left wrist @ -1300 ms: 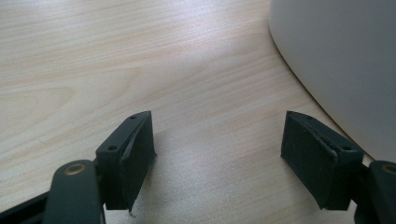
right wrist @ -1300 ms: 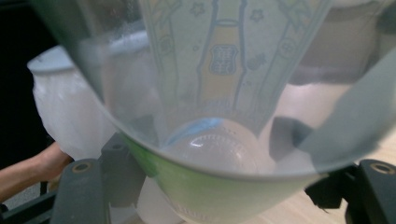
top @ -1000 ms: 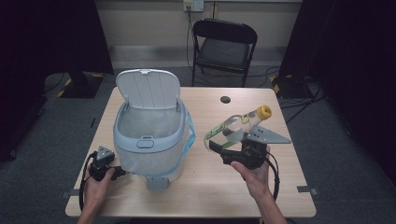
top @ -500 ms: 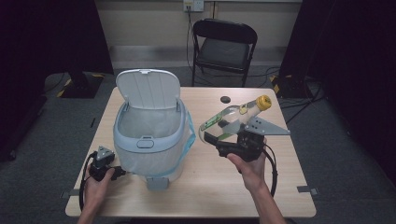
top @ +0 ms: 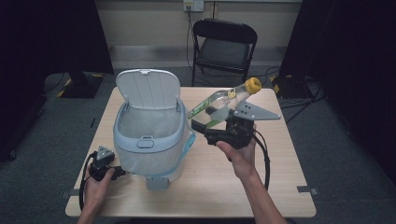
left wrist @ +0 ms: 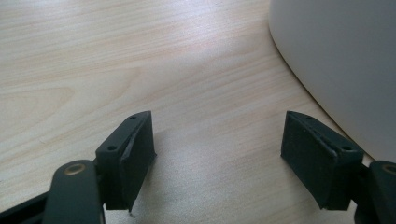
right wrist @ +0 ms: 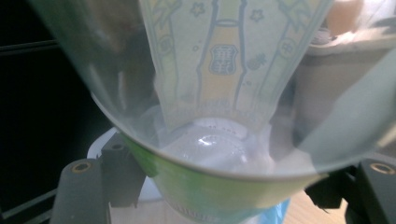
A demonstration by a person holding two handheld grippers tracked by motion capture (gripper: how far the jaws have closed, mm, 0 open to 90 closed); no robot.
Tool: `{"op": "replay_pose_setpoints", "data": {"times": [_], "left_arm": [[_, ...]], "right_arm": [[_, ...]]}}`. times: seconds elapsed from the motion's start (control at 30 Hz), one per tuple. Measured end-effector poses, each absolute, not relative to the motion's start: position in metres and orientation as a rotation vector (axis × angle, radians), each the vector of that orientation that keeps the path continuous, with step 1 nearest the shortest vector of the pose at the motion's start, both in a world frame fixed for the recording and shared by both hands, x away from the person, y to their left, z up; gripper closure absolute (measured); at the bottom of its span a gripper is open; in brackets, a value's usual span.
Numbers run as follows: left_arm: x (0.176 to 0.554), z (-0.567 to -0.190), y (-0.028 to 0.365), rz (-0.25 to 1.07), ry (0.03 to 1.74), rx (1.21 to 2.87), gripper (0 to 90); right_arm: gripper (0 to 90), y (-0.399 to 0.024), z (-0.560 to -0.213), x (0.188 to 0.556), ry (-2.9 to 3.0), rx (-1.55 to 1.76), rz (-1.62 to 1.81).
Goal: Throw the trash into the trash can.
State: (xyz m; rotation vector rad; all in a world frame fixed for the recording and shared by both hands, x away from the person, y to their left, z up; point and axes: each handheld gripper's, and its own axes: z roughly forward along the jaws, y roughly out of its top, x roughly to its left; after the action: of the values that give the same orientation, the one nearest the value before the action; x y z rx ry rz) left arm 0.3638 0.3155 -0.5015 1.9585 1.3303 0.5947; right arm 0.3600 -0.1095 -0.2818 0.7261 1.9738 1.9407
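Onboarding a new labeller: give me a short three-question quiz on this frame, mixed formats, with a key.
1. True or false: the bin has its lid shut.
2. What does the right gripper hold? A) a cup B) a bottle C) a spoon
3. Fill in: the bottle's cap is ____ in colour.

Key:
1. False: the lid stands open.
2. B: the jaws are closed on the clear bottle, held above the table beside the bin. The left gripper rests open on the table with nothing between its jaws.
3. Yellow.
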Motion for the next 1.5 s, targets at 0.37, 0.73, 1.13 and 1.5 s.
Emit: {"op": "replay_pose_setpoints", "data": {"times": [0.37, 0.73, 1.13, 1.5], "left_arm": [[0.364, -0.502, 0.315, 0.595, 1.330, 1.958, 25.1], [0.364, -0.502, 0.315, 0.594, 1.330, 1.958, 25.1], [0.364, -0.501, 0.316, 0.598, 1.323, 1.966, 24.9], [0.364, -0.501, 0.316, 0.596, 1.323, 1.965, 24.8]], "right_arm": [[27.9, -0.082, -0.265, 0.369, 2.008, 0.664, 1.971], [27.9, -0.056, -0.249, 0.377, 2.068, 0.595, 1.958], [27.8, -0.020, -0.249, 0.390, 2.177, 0.547, 1.885], [27.7, -0.002, -0.255, 0.399, 2.283, 0.532, 1.797]]}}
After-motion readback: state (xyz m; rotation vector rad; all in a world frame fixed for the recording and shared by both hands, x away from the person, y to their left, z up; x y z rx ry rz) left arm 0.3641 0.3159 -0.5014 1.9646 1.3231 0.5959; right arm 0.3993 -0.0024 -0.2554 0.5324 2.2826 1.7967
